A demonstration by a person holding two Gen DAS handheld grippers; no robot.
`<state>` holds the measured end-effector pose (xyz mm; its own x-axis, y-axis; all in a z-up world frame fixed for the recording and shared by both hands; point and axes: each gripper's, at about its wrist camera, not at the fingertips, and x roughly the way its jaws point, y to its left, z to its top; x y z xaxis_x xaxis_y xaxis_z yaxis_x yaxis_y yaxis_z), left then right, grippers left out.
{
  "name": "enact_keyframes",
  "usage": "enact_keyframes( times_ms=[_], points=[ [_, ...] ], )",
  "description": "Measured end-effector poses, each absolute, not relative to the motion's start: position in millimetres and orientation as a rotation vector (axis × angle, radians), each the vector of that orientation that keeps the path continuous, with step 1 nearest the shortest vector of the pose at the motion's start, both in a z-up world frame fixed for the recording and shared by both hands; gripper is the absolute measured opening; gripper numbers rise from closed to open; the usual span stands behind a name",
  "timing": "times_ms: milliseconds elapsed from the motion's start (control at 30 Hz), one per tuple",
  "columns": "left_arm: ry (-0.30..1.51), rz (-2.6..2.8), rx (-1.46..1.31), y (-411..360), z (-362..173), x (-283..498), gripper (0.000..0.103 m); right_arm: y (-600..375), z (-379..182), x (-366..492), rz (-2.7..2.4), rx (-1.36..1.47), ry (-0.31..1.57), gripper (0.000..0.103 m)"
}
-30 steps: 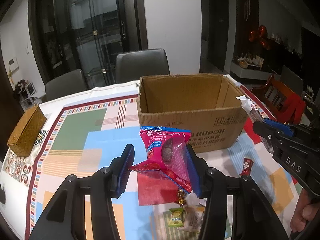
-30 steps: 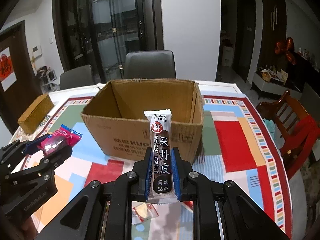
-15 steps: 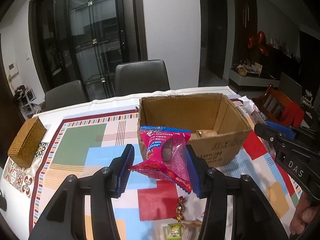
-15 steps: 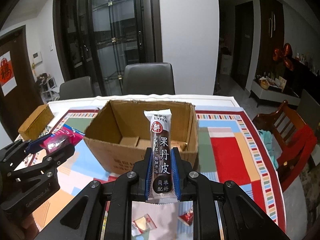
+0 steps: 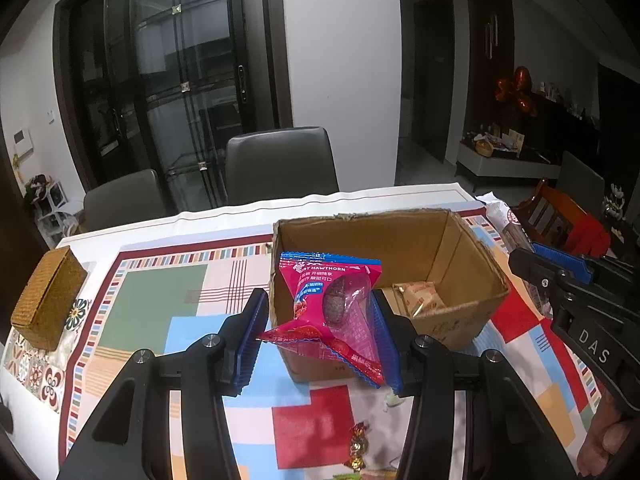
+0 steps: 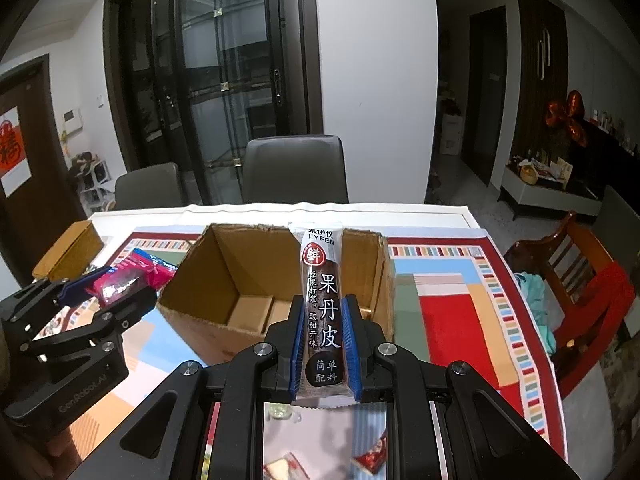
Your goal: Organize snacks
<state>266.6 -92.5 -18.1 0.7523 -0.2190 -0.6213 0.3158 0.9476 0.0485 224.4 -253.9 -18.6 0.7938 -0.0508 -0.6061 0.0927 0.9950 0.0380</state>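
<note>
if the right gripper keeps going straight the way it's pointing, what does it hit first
Most likely the cardboard box: the right gripper, shut on the long dark snack bar, points down toward the box's near wall or open top. Depth is unclear, so it could clear the rim.

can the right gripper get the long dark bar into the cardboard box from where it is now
Probably yes. The right gripper is shut on the dark bar, the cardboard box sits just ahead with its top open, and nothing stands between them.

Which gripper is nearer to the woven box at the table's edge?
Left. The left gripper, holding a pink snack packet, is on the woven box's side of the cardboard box; the right gripper is farther across.
</note>
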Motion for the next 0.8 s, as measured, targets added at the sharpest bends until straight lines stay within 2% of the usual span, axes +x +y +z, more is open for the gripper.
enact_keyframes(
  times_ms=[800],
  points=[
    [0.687, -0.297, 0.145, -109.0, -33.4, 326.2, 0.05, -262.1, -33.5, 283.9, -0.079, 0.083, 0.712, 0.019]
  ],
)
